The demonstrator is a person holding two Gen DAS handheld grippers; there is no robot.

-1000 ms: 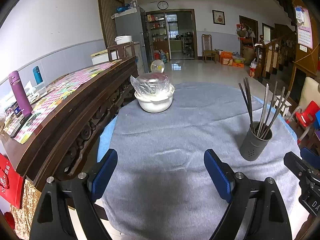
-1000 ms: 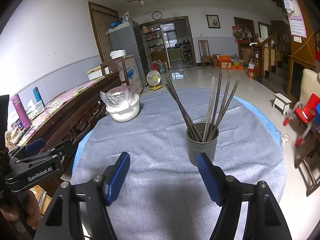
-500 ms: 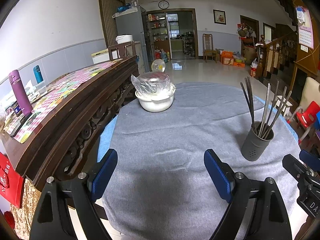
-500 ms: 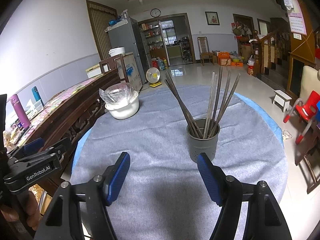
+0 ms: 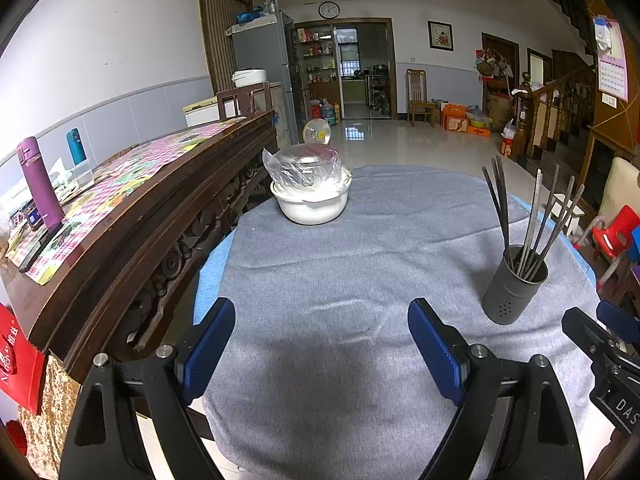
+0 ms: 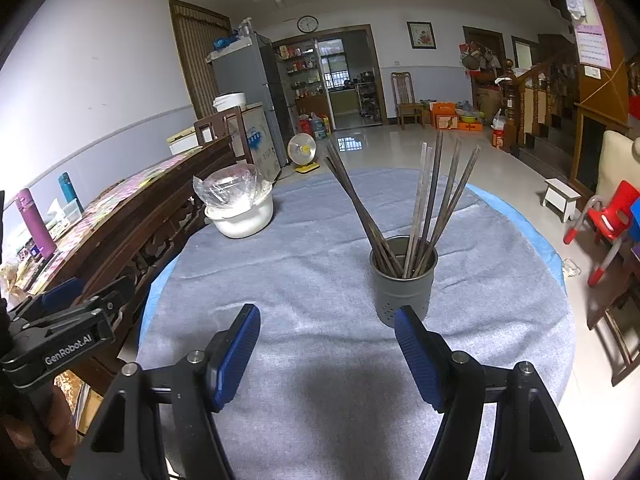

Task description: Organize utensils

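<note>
A grey perforated utensil holder stands upright on the grey tablecloth, with several dark chopsticks fanned out of it. My right gripper hangs open just short of the holder, nothing between its blue pads. The left wrist view has the same holder at the right, well clear of my left gripper, which is open and empty over bare cloth. Part of the right gripper shows at that view's right edge.
A white bowl covered by crinkled plastic sits at the table's far left. A dark carved wooden sideboard runs along the left, bearing a purple bottle. A red child's chair and white stool stand right.
Both views drift very slightly, so the bowl and holder sit a touch lower in frame. Both grippers stay open and nothing on the table has moved.
</note>
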